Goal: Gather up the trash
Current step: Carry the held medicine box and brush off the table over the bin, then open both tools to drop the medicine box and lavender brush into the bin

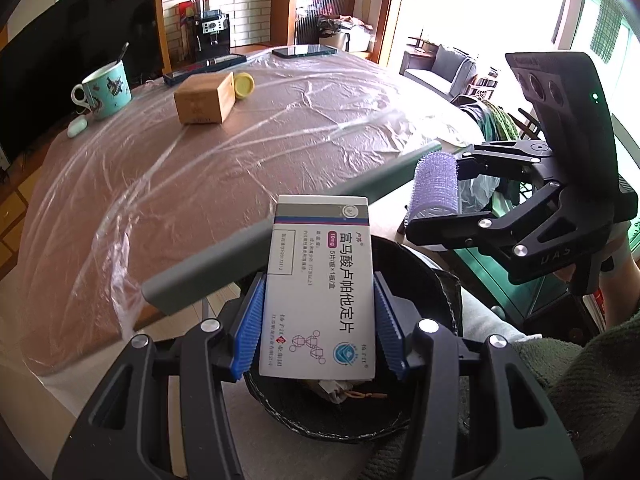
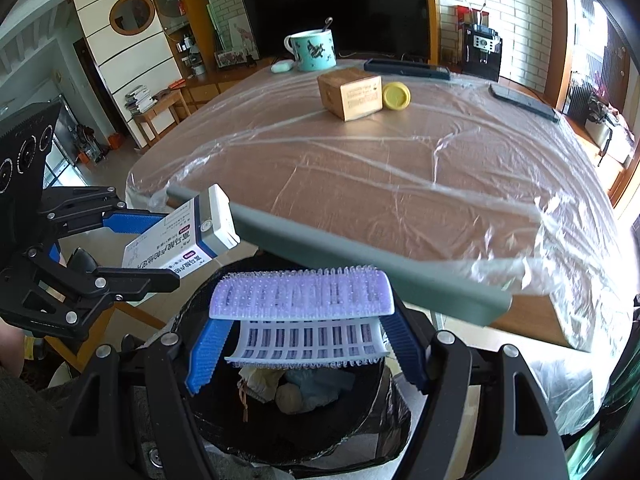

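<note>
Black bin [image 2: 224,432] below – L gripper [image 1: 318,316] w/ medicine box [image 1: 320,292], R gripper [image 2: 308,344] w/ hair roller [image 2: 304,300].

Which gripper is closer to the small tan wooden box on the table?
Neither clearly: both hang off the table's near edge above the black bin, far from the tan wooden box. Left gripper holds the white medicine carton; right gripper holds the purple hair roller.

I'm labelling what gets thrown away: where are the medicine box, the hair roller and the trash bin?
medicine box [image 1: 320,292], left wrist view, printed front face.
hair roller [image 2: 302,294], right wrist view, bristled top.
trash bin [image 2: 384,432], right wrist view, bag-lined rim.
</note>
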`<state>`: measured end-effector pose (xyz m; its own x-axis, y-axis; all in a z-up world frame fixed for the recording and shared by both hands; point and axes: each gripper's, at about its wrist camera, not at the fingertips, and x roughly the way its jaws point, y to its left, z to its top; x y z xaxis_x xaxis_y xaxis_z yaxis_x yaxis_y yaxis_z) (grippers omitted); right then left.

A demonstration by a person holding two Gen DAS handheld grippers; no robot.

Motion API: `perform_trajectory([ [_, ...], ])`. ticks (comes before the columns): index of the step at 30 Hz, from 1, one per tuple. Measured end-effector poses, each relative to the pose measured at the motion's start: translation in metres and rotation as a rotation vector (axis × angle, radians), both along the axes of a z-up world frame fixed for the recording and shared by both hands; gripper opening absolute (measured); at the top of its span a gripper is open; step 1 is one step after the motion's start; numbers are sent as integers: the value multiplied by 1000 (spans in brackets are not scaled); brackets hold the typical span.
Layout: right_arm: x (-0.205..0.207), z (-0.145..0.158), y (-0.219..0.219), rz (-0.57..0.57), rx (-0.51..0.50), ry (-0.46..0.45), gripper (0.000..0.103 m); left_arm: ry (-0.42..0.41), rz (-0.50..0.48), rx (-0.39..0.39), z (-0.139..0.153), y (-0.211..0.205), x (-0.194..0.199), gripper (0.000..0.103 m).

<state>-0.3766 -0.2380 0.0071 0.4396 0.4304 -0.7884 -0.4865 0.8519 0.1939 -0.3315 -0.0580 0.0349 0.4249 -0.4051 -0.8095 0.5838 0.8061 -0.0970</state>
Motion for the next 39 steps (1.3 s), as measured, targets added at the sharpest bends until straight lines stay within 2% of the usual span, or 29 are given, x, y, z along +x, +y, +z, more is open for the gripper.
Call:
perform_trajectory([
  [19,-13,-40,7,0,-37,94,72,68,3,61,-42,-9,-12,52],
  [39,-7,-92,11,-41,-67,177,72,155,52,134,-98,-10,-1,52],
])
